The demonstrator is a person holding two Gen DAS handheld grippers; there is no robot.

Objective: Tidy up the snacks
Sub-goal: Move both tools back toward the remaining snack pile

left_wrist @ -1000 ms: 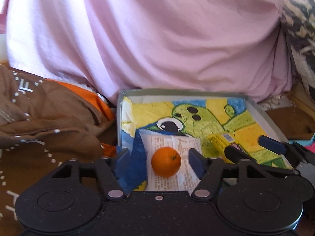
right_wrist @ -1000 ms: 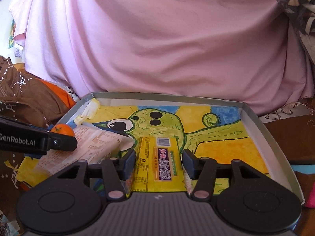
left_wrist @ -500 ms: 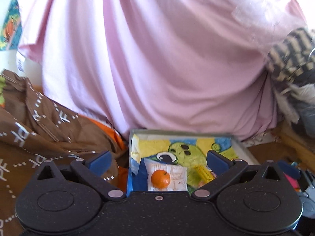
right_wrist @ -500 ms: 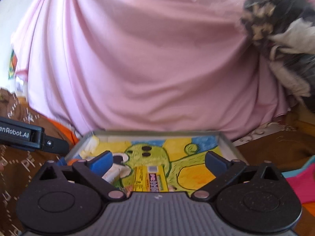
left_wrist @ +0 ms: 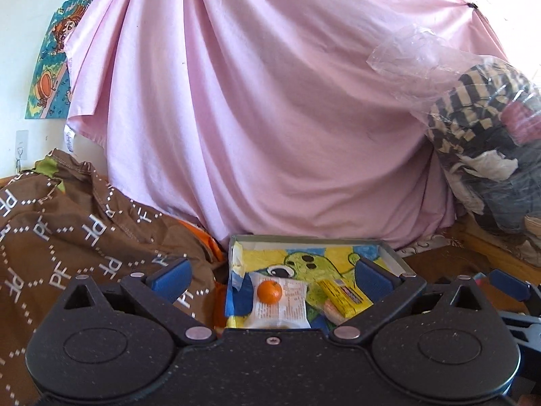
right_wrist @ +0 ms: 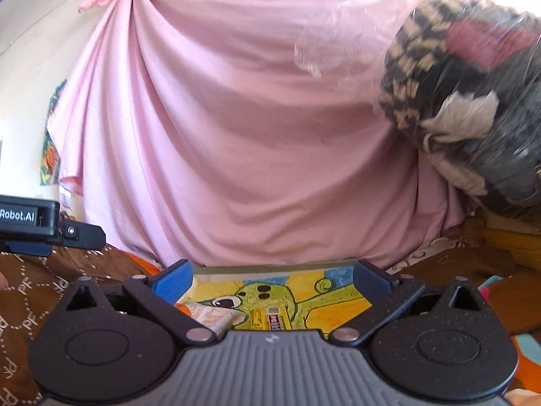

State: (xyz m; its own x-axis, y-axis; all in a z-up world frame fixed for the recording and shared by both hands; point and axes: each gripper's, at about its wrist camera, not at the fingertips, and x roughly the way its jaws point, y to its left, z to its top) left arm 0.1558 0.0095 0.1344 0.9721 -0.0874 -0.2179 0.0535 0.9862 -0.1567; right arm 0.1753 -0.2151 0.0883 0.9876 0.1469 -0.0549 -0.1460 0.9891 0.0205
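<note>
Both the left gripper point(left_wrist: 272, 275) and right gripper point(right_wrist: 272, 275) stood wide apart and empty, backed off from the shallow grey tray point(left_wrist: 394, 253) with its cartoon lining. Inside lay the small orange fruit point(left_wrist: 269, 291) on a white printed packet point(left_wrist: 282, 306), beside the yellow snack bar point(left_wrist: 345, 297). The placing step looked finished; any next move probably called for another snack, none visible.
</note>
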